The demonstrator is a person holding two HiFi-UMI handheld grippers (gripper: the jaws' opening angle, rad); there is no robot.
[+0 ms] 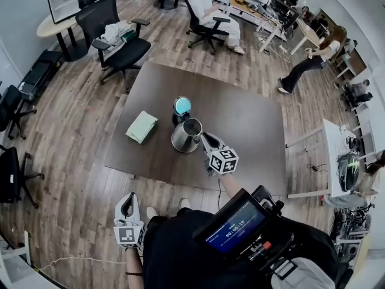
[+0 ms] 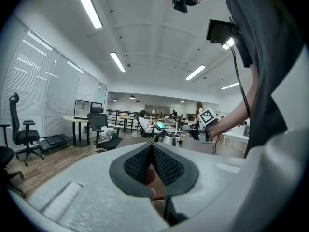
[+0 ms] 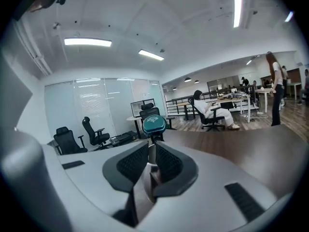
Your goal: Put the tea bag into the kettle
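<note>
A steel kettle (image 1: 186, 135) stands open-topped in the middle of the dark table (image 1: 252, 137). Its teal-topped lid (image 1: 181, 106) rests on a black base just behind it. My right gripper (image 1: 206, 138) hovers at the kettle's right rim, its jaws a narrow gap apart with nothing gripped. Along that gripper's (image 3: 152, 153) own jaws I see the teal lid (image 3: 154, 123). My left gripper (image 1: 127, 204) hangs low by the person's body, off the table, and is shut (image 2: 152, 151). From there the kettle (image 2: 170, 139) and the right gripper (image 2: 193, 129) show far off. No loose tea bag is visible.
A pale green flat packet (image 1: 142, 126) lies on the table left of the kettle. A black office chair (image 1: 117, 38) stands beyond the far table edge. A seated person (image 1: 212, 14) and a standing person (image 1: 313, 59) are farther back. White desks (image 1: 340, 143) stand to the right.
</note>
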